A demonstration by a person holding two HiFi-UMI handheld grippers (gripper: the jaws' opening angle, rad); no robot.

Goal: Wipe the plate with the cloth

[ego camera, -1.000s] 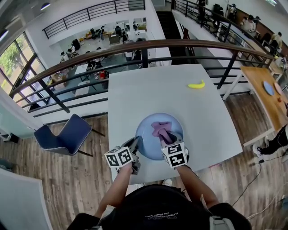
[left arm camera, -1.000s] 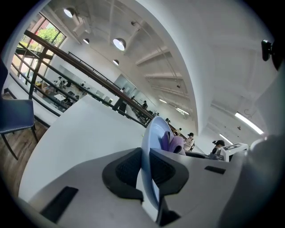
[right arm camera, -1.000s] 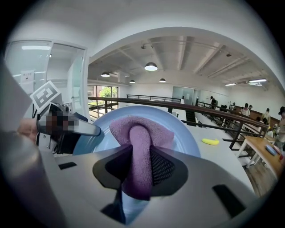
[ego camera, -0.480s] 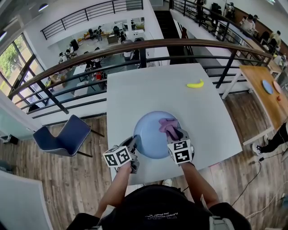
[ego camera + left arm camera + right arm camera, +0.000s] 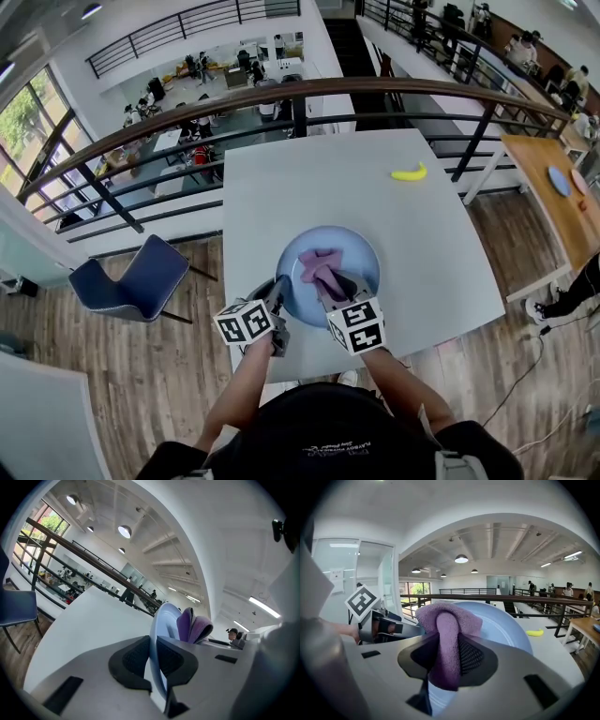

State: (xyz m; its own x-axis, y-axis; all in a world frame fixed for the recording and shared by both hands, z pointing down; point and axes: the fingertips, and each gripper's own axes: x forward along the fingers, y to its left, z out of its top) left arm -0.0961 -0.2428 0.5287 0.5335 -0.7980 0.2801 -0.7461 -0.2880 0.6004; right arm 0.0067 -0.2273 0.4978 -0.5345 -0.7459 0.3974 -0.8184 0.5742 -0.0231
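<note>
Wiping step in hand: the left tongs (image 5: 153,660), jaws just closing further, clamp the near-left rim of the plate (image 5: 364,261) at the near edge of the surface (image 5: 281,187), the right tongs (image 5: 446,656) are closed on the cloth (image 5: 319,265) over the plate's middle, and the next move likely calls for pressing the cloth down and sweeping toward the far right.

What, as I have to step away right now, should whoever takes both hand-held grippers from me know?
Left hand-held gripper: jaws have just been closing and now clamp the near-left rim of the pale blue round plate.
Right hand-held gripper: shut on the folded purple terry cloth, which rests on the plate's inner face.
The plate is at the near part of the white table; a yellow banana lies far off, not involved.
Done: plate steadied, cloth on it. How much is wiped cannot be told.
Left: probably finish wiping, then release both.
</note>
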